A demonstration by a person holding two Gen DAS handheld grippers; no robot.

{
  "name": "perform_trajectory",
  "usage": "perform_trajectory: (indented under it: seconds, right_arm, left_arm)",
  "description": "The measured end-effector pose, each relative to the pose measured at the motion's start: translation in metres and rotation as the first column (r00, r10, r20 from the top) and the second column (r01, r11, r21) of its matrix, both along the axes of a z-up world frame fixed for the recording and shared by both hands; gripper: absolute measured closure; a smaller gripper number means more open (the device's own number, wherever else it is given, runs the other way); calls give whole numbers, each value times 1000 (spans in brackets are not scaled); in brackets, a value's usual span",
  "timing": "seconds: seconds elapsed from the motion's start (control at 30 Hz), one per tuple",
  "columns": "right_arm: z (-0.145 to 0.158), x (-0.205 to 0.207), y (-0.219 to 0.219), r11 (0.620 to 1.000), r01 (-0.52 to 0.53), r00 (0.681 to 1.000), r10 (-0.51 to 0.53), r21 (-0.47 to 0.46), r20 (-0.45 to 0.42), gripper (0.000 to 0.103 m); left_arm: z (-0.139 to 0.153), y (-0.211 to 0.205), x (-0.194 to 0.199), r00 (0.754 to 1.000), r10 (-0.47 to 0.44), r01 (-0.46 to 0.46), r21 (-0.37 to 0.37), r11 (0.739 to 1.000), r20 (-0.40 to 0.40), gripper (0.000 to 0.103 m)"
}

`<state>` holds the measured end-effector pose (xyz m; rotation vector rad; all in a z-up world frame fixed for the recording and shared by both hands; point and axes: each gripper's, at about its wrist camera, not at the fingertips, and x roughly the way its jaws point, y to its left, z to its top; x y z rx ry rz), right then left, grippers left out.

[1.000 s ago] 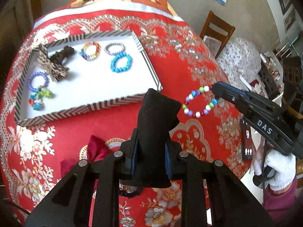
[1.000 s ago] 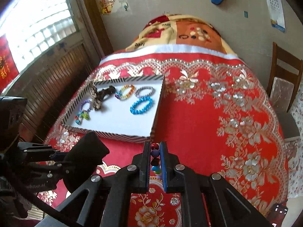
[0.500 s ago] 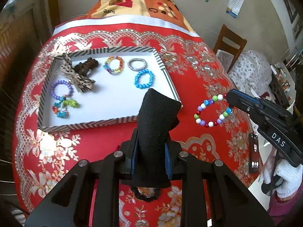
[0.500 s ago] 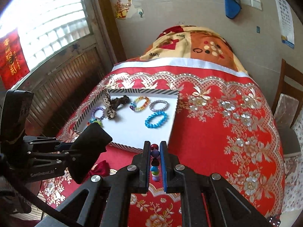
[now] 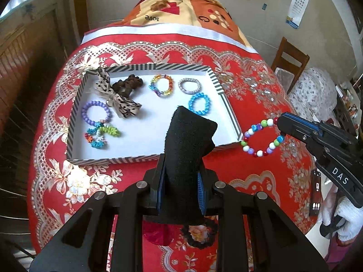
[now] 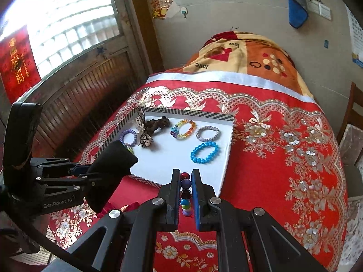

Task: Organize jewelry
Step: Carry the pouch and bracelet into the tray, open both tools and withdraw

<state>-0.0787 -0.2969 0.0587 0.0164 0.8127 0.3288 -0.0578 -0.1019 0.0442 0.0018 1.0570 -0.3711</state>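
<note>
Item 1 — multicolour bead bracelet (image 5: 263, 138): pinched at one edge by the right hand-held gripper (image 6: 186, 188), jaws closed on it, so the loop hangs free above the red desk (image 5: 261, 86), just off the tray's 4 o'clock corner.

Item 2 — black fabric piece (image 5: 186, 158): clamped upright in the left hand-held gripper (image 5: 181, 190).

Item 3 — striped tray (image 5: 226, 104): already holds a blue bracelet (image 5: 199, 104) and other pieces; likely destination — open space at 6 o'clock.

Black pouch (image 5: 186, 158) hides tray's (image 5: 74, 111) near rim.
</note>
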Motion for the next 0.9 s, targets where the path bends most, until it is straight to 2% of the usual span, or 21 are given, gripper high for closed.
perform_trajectory:
  seconds: [0.43,0.9]
  right_arm:
    - [-5,21,18,1000,-23,1000,23,-3,-18,94]
    - [-20,58,33,999,-30,998,31,23,-54,94]
  left_arm:
    - [-7,29,26,997,71,-71,7,997,-15,81]
    - [-22,28,65,996,77,-76,26,997,-36,81]
